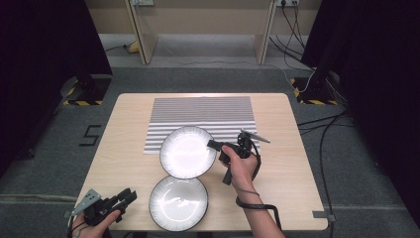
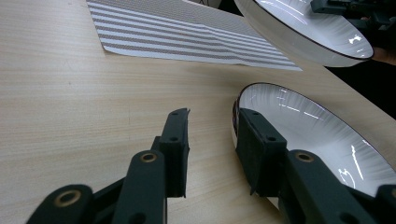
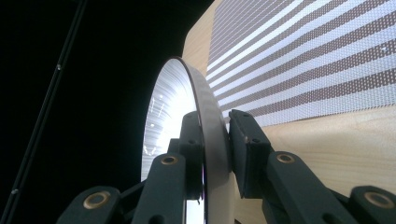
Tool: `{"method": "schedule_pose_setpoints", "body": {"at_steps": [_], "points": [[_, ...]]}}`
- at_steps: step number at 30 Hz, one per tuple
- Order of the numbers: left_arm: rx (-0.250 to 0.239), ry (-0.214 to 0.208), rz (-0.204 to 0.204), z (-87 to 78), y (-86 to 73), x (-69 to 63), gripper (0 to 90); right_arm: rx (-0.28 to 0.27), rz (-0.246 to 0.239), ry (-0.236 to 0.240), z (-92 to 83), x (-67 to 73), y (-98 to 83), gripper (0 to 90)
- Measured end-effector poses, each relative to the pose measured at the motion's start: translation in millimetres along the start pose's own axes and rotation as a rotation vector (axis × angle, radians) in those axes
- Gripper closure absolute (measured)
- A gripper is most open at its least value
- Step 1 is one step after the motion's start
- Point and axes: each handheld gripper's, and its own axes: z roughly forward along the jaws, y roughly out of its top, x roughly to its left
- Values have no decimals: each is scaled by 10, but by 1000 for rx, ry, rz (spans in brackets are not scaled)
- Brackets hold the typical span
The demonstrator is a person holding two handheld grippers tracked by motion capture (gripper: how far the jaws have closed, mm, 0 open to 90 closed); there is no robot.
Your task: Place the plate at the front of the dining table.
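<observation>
Here the right tool (image 1: 214, 145) is clamped on the rim of the upper white plate (image 1: 187, 151), one jaw on its face and one on its underside (the right gripper view shows this edge-on). That plate is lifted off the worktop (image 1: 124, 148), over the near edge of the striped placemat (image 1: 200, 116), and overlaps the far rim of the second white plate (image 1: 178, 203), which lies flat nearer the person than the placemat. The left tool (image 1: 128, 197) rests just left of that second plate, its jaws apart around nothing.
</observation>
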Motion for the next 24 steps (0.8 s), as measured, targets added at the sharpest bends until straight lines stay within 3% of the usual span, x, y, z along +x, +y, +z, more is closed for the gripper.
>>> {"method": "schedule_pose_setpoints", "body": {"at_steps": [24], "points": [[-1,1,-2,3,1,9,636,-31,-2,-19,50,21,170,755]]}}
